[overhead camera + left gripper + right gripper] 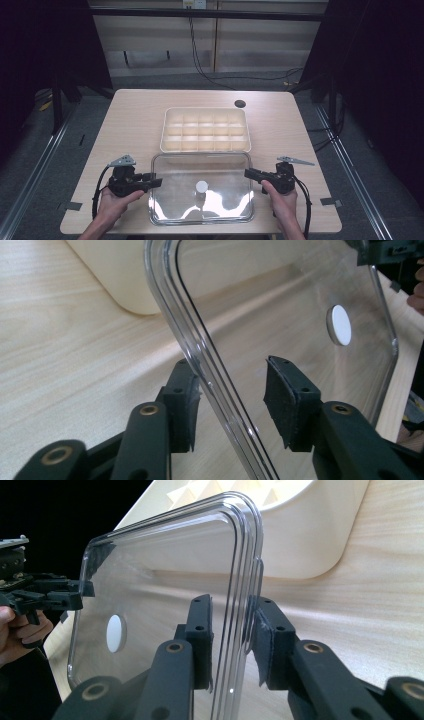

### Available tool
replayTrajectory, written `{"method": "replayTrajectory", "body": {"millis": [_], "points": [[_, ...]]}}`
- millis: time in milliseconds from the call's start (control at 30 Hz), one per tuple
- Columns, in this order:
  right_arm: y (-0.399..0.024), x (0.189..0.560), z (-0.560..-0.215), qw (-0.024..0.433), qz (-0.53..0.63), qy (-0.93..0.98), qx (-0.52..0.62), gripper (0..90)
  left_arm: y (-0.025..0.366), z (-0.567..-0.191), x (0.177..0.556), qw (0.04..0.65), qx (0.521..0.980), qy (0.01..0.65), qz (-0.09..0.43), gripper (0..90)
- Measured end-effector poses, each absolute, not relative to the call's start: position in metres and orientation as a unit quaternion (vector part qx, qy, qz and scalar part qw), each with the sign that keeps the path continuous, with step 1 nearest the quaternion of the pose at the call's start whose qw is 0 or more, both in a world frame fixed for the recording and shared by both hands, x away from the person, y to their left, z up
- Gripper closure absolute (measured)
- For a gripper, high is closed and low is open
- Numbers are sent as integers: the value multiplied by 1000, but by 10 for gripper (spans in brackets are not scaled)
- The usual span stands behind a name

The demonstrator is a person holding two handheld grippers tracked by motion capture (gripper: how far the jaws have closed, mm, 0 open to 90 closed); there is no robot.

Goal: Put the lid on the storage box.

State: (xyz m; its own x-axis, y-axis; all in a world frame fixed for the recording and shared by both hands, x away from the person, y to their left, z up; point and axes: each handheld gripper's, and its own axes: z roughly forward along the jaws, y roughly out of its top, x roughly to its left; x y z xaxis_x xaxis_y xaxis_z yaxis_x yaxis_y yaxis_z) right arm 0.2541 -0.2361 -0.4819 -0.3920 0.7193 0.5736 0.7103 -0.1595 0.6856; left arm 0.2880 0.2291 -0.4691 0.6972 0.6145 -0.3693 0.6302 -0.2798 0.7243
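A clear plastic lid (pixel 220 172) with a white round knob (pixel 201 187) sits at the near middle of the table, just in front of a cream tray (pixel 205 148) with several empty compartments. My left gripper (pixel 157 181) is at the lid's left edge. In the left gripper view, the rim (pixel 200 350) runs between the jaws of the left gripper (pixel 232 390); one pad (pixel 187 395) is at the rim and the other stands apart. My right gripper (pixel 248 173) is at the lid's right edge. In the right gripper view, the right gripper (pixel 231 622) is shut on the rim (pixel 245 555).
A dark round hole (pixel 240 104) marks the wooden table (pixel 130 120) behind the tray. Cables trail over the grey floor beyond the far edge. Bare wood lies to either side of the tray. Dark curtains flank the table.
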Motion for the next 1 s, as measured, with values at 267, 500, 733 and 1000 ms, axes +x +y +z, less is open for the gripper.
{"method": "replayTrajectory", "body": {"millis": [267,500,733,1000], "points": [[-234,253,-475,17,530,649,545,717,233,-464,288,469,796,383,-10,623],[-234,252,-466,30,532,652,540,720,235,-457,288,483,788,382,-7,656],[-234,251,-461,35,538,649,537,730,237,-451,287,489,786,378,0,676],[-233,249,-451,45,545,646,533,739,238,-442,286,501,782,371,12,717]]}}
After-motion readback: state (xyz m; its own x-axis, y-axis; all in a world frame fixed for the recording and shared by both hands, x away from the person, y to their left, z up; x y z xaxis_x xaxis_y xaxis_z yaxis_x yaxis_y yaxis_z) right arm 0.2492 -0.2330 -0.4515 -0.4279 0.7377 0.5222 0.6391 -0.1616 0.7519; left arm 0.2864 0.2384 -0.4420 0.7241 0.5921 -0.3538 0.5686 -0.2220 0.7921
